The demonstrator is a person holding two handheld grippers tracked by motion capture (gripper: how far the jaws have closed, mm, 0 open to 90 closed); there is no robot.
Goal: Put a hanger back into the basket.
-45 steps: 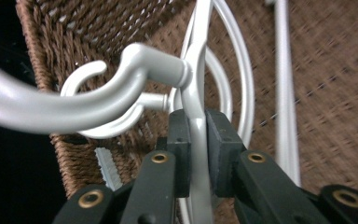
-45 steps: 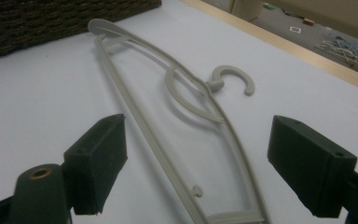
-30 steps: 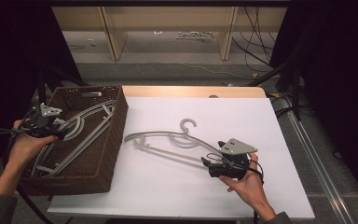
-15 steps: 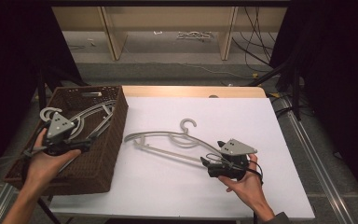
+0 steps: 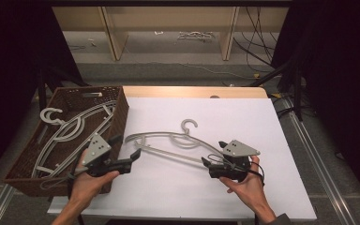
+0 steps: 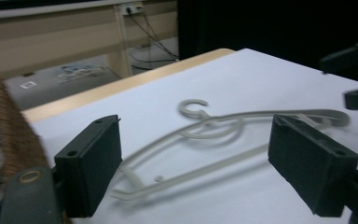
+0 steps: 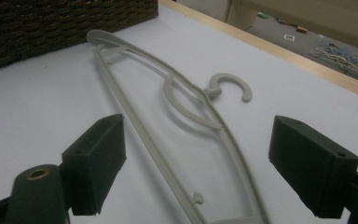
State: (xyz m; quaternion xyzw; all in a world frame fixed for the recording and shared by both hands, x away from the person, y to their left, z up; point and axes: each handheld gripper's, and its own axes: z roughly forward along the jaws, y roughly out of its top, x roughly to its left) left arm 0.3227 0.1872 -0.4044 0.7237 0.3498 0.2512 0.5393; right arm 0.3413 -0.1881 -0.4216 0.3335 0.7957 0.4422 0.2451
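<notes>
A grey plastic hanger (image 5: 186,136) lies flat on the white table top (image 5: 225,117), its hook pointing to the far side. My left gripper (image 5: 127,146) hovers open just short of the hanger's left end, beside the basket. In the left gripper view the hanger (image 6: 200,123) lies ahead between the open jaws of the left gripper (image 6: 200,158). My right gripper (image 5: 214,153) stands open at the hanger's right end. In the right gripper view the hanger (image 7: 182,100) runs away between the wide jaws of the right gripper (image 7: 205,163), untouched.
A dark wicker basket (image 5: 122,112) stands at the table's left edge with several grey hangers (image 5: 70,131) in it, one hook over its rim. The basket wall (image 7: 51,23) rises past the hanger's far end. Shelving and cables lie beyond the table.
My left gripper has swung from over the basket to the right, down to the hanger's left end on the table. The right gripper and the hanger have stayed put.
</notes>
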